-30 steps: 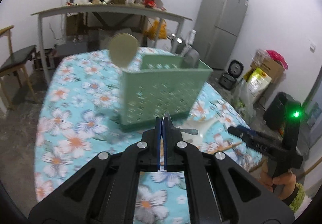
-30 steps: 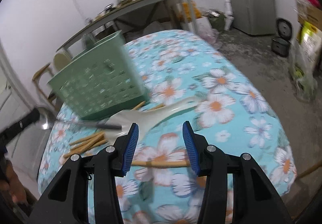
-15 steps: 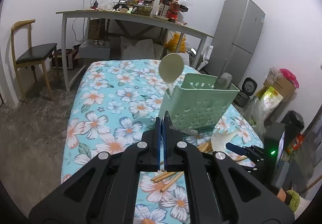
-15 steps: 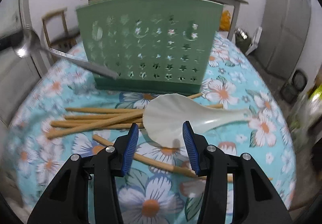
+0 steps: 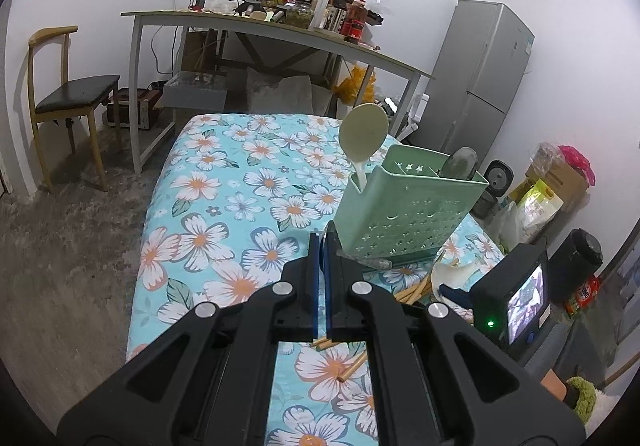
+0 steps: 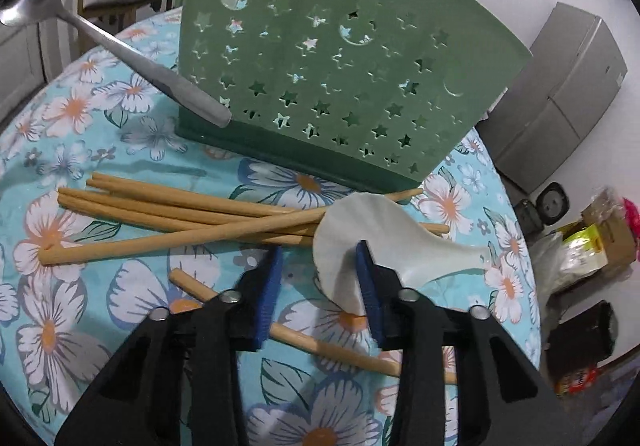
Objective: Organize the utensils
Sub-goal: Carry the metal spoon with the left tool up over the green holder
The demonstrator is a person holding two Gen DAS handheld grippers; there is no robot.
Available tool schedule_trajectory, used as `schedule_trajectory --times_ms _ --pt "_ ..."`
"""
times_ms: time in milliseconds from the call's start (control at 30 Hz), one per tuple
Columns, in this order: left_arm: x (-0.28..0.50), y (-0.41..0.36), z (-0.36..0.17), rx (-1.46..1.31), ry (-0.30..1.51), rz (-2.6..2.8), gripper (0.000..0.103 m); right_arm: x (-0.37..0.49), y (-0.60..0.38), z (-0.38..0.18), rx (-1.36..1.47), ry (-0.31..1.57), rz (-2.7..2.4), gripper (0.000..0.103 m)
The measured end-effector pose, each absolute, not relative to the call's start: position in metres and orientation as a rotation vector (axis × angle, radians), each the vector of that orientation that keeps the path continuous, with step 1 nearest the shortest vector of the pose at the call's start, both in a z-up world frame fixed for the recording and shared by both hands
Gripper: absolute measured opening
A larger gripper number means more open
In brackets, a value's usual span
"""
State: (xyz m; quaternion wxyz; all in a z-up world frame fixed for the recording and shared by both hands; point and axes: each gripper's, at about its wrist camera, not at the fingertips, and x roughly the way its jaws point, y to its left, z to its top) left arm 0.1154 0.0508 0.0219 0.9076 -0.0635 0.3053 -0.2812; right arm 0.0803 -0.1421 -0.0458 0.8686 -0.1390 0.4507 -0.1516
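The left tongs are squeezed tight and point a bit downward. The right tongs tip down more steeply, and their blue jaws have just been closing (a gap is left between them).

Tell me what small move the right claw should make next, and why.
Probably lower the right claw a little further and finish closing on the white rice paddle. Its jaws have just been closing but press on nothing yet. The paddle's rounded edge sits between them, lying on the table across the chopsticks, and it is not yet in the green holder.
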Motion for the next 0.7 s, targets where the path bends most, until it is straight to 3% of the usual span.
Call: schedule_trajectory --times_ms 67,167,700 --pt "0.115 0.052 0.023 -0.127 0.622 -0.58 0.001 0.081 -0.14 -0.045 -0.293 0.944 -0.338 0.018" --pt "0.113 0.053 0.028 -0.117 0.607 -0.578 0.001 0.079 -0.145 -0.037 -0.251 0.935 -0.357 0.013" --pt "0.092 0.056 0.091 -0.088 0.443 -0.634 0.002 0.035 -0.206 0.052 0.072 0.746 -0.329 0.005"
